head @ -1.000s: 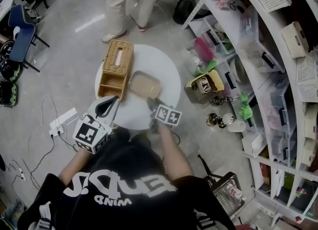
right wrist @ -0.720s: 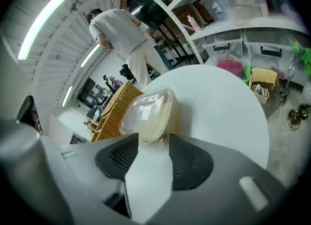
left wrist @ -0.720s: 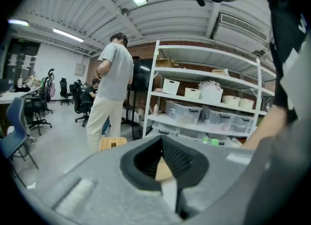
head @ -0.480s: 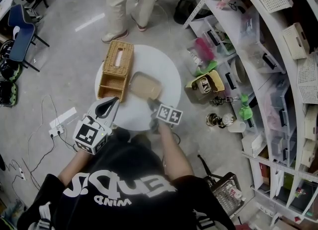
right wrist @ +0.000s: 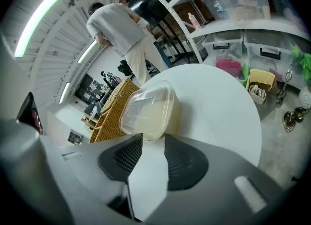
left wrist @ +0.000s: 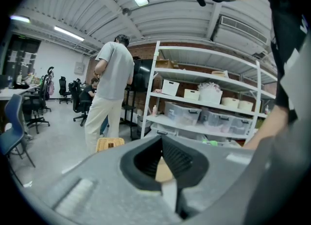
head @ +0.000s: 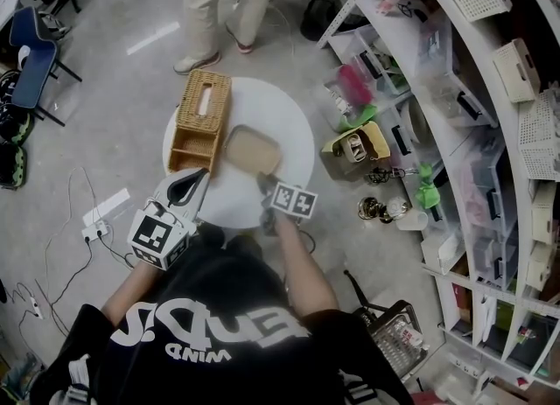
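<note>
At lower left of the head view the left tool (head: 201,178) is clenched to a point on nothing, over the near-left edge of the round white bench (head: 293,136) and just short of the wicker basket (head: 199,119). The lidded clear container (head: 252,151) lies mid-bench just right of the basket, its long axis running upper left to lower right. The right tool (right wrist: 153,140) is the nearer one: the container sits straight ahead with its near end at the tips, jaws released, moderately apart and gripping nothing
</note>
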### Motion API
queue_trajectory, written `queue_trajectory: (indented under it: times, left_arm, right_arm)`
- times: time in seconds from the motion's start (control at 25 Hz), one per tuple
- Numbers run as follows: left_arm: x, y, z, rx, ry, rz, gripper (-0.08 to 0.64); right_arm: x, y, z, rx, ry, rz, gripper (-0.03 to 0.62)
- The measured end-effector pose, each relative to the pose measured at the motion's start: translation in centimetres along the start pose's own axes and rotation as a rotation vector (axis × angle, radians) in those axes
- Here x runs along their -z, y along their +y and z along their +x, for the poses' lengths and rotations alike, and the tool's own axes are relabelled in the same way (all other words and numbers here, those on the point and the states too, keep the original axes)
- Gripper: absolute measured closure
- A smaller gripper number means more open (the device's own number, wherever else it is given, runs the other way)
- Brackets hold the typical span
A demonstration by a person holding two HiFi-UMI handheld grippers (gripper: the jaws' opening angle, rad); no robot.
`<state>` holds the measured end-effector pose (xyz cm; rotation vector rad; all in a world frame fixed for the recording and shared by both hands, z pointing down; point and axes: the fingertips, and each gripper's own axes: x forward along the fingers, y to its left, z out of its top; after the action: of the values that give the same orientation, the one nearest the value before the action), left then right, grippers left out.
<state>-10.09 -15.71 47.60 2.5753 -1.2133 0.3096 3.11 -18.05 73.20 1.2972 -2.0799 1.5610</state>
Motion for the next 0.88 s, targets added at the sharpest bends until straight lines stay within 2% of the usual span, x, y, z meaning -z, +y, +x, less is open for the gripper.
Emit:
queue_trajectory:
  times: [0.56, 0.88]
  left_arm:
    - [-0.3, -1.0, -0.5, 0.009, -0.02, -0.004, 0.558]
    - [-0.5, -1.8, -0.8, 0.018, -0.029, 0.003, 0.558]
  right_arm:
    - [0.6, 0.4, -1.6, -0.01, -0.013, 0.011, 0.488]
    - [0.4, 1.5, -3.1, -0.072, -0.058, 0.03, 0.531]
